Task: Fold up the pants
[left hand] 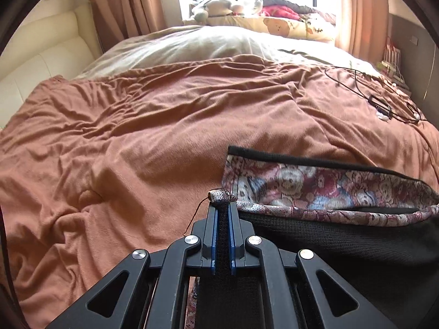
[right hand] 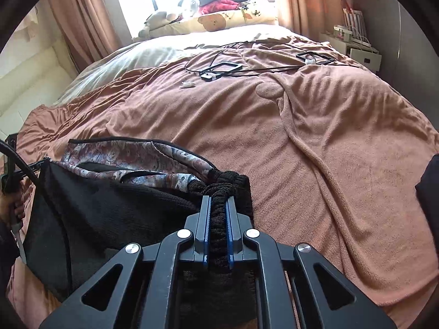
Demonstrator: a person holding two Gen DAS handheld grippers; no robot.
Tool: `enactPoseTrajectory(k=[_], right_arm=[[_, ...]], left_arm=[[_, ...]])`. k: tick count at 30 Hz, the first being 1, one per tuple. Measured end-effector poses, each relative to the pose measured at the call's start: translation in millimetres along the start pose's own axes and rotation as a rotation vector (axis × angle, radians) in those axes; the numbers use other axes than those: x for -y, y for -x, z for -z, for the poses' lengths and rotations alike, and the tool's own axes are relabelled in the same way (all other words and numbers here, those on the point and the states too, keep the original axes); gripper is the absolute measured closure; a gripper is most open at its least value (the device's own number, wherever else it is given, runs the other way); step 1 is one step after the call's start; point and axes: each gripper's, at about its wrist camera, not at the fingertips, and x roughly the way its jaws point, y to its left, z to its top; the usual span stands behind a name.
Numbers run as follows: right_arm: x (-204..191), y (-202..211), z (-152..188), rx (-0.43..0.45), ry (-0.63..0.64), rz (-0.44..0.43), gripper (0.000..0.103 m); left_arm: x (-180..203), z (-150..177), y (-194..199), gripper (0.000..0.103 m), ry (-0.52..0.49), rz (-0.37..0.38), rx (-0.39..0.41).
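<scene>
Both grippers are clamped on the pants (left hand: 343,235) here, one at each end of the waist, and the garment hangs stretched between them above the bed. The left gripper (left hand: 222,208) has its two fingers pinched tight on the black fabric at one corner of the waistband, with a little knotted end of patterned cloth and a loose thread poking out just past the tips. Over on the other side, the right gripper (right hand: 218,201) is squeezed onto a bunched, ribbed black fold at the opposite corner, the cloth filling the narrow gap between its blue-edged fingers. The waist gapes open between the two grips, showing a teddy-bear print lining (left hand: 315,183) inside and the black outer knit sagging below it. In the right wrist view the left gripper sits at the far left edge with a hand (right hand: 16,205) below it. Underneath lies a rumpled orange-brown blanket (left hand: 137,126) covering the bed, and the pants are lifted over its near edge. Farther up the blanket are black cables (right hand: 219,67) with small devices among them, well apart from the pants. At the head of the bed sit stuffed toys (left hand: 227,5) by the bright window, with curtains (left hand: 120,0) on either side.
</scene>
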Motion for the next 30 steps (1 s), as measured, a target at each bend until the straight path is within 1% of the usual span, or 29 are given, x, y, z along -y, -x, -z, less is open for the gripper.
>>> enactPoseTrajectory(k=[5, 7, 11, 19, 24, 27, 30], right_arm=[[-8.8, -2.4, -11.5, 0.035, 0.05, 0.003, 0.097], [-8.5, -5.8, -14.2, 0.039, 0.047, -0.006, 0.097], [-3.8, -16.0, -17.2, 0.042, 0.026, 0.003, 0.097], [-5.0, -35.9, -23.0, 0.055, -0.003, 0.057, 0.097], [-5.9, -41.7, -28.9, 0.074, -0.011, 0.066, 0.098], [-4.4, -48.3, -29.9, 0.077, -0.021, 0.07, 0.098], [-4.6, -55.5, -28.7, 0.074, -0.018, 0.087, 0.098]], left_arm=[[0.1, -23.3, -2.9, 0.096, -0.004, -0.05, 0.011], [-1.4, -29.5, -7.1, 0.096, 0.007, -0.059, 0.011], [1.0, -39.6, -18.8, 0.096, 0.01, -0.068, 0.017], [12.1, -45.7, -49.1, 0.096, 0.012, -0.065, 0.016], [9.4, -46.5, -64.1, 0.096, 0.028, -0.05, 0.01], [10.4, -47.1, -73.8, 0.096, 0.026, -0.055, 0.005], [13.5, -44.6, -88.3, 0.095, 0.028, -0.061, -0.031]])
